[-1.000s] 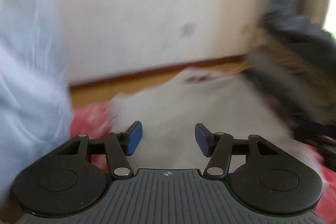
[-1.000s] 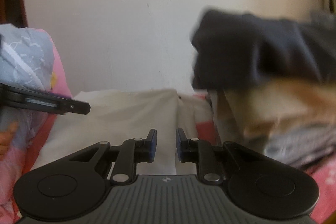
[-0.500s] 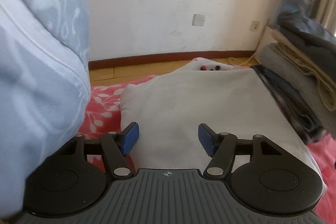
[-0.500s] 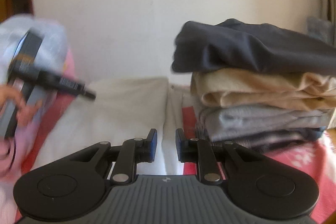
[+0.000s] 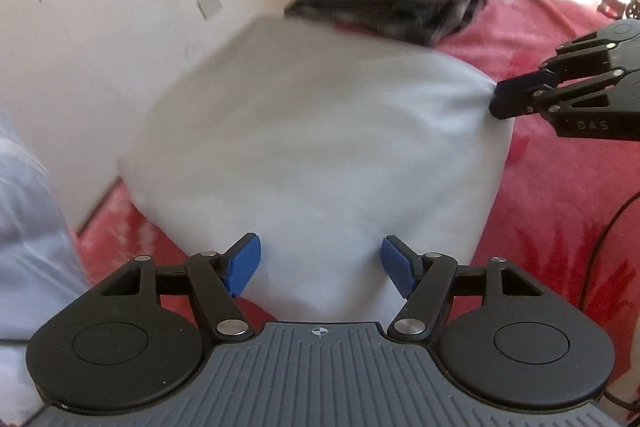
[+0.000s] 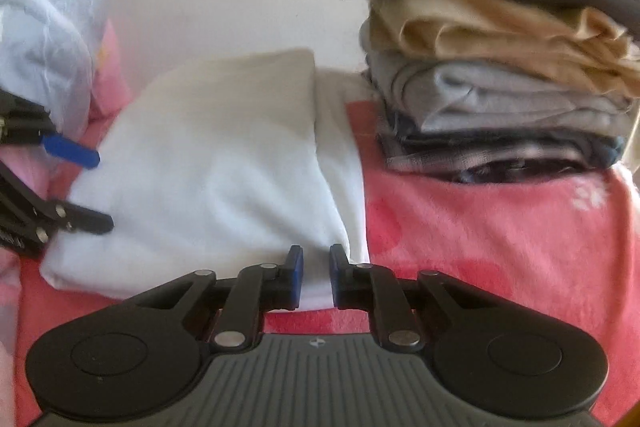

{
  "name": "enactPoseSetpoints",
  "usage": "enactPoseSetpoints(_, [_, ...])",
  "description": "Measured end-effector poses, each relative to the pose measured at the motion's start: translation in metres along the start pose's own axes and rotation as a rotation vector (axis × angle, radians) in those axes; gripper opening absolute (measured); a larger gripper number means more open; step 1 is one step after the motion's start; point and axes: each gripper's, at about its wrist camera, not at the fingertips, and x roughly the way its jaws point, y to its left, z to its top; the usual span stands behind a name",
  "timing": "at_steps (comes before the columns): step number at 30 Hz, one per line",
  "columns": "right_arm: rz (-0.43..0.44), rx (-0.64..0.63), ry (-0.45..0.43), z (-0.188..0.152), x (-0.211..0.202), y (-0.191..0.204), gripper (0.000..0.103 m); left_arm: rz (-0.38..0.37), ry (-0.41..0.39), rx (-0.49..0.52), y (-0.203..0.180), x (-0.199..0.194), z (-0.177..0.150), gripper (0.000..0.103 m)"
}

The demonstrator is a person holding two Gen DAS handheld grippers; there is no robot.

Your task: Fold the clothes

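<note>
On the red blanket (image 5: 540, 211), the left wrist view shows the left tongs (image 5: 318, 265) spread around the white garment (image 5: 320, 131). The right wrist view shows the right tongs (image 6: 316, 277) pinching its corner, beside stacked clothes (image 6: 492, 75).

White folded garment (image 6: 208, 163) on a pink-red blanket (image 6: 500, 239) with pale flower prints. Stack of folded clothes (image 6: 492, 83): dark charcoal on top, then tan, grey, dark plaid-like layers. Light blue bundle (image 6: 48, 39) with faint white lines. Black grippers, blue fingertips (image 5: 242, 263).
</note>
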Motion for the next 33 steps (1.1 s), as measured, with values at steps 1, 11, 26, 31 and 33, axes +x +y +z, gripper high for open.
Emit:
enactPoseSetpoints(1, [0.019,0.002,-0.011,0.001,-0.008,0.003,0.015,0.003,-0.016,0.000,0.000,-0.006,0.002,0.068])
enactPoseSetpoints(11, [0.029,0.075,0.188,-0.014,0.014,0.031,0.016,-0.075,0.169,-0.005,-0.023,0.014,-0.009,0.080])
enactPoseSetpoints(26, [-0.124,0.131,0.040,-0.015,-0.183,0.058,0.051,-0.048,-0.177,-0.379,-0.033,-0.139,-0.002,0.103])
enactPoseSetpoints(31, [-0.210,0.150,0.058,-0.032,-0.216,0.076,0.069,-0.003,-0.151,-0.419,-0.066,-0.154,-0.025,0.103])
enactPoseSetpoints(33, [-0.239,0.178,0.072,-0.039,-0.224,0.083,0.074,0.036,-0.167,-0.418,-0.076,-0.158,-0.032,0.103])
